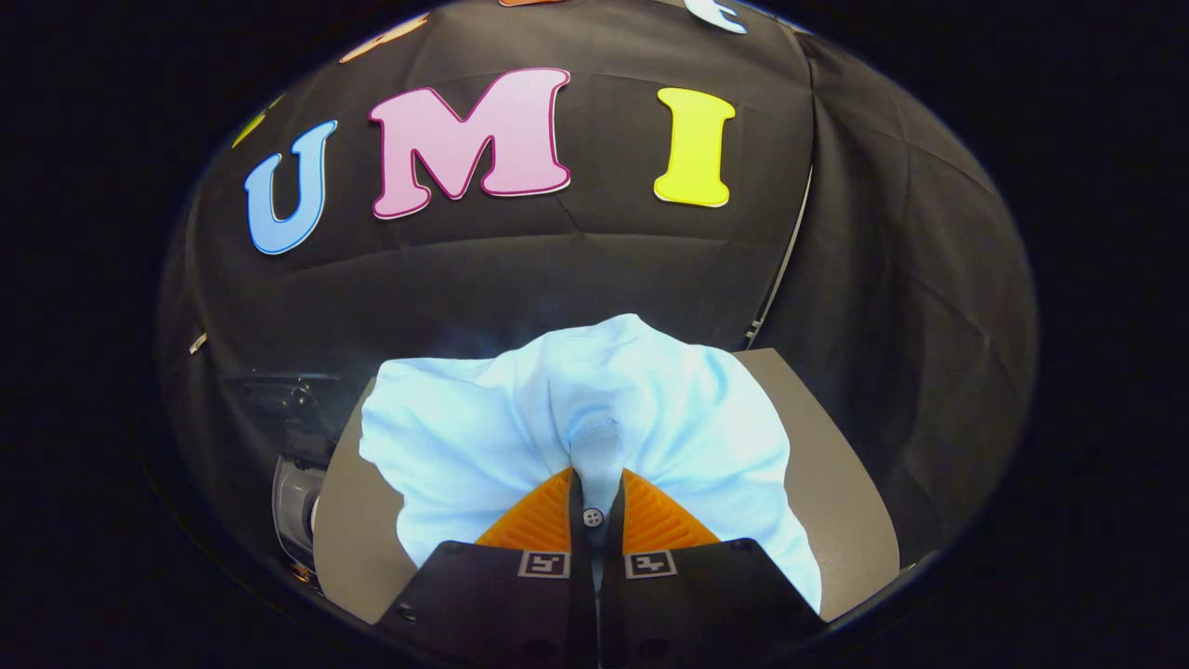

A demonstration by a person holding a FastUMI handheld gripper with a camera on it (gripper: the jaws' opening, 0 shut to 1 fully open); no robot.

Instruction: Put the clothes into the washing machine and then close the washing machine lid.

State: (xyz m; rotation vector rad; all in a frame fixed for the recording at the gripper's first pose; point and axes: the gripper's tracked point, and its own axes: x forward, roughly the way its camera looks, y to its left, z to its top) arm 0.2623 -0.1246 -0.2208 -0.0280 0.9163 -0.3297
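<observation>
Above the counter (836,483), a pale blue garment (483,437) is pinched between the nearly closed jaws of the gripper (594,506), a buttoned fold caught there. Soft, light cloth is judged best held by bunched folds.

Pale blue, perhaps white, plain garment (483,437)

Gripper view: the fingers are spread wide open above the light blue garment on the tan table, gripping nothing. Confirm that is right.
Not right. The gripper view shows the gripper with its fingers closed together, pinching a fold of the light blue garment between them, not spread open and gripping nothing. The rest stands: the garment is light blue and sits over the tan table.
</observation>
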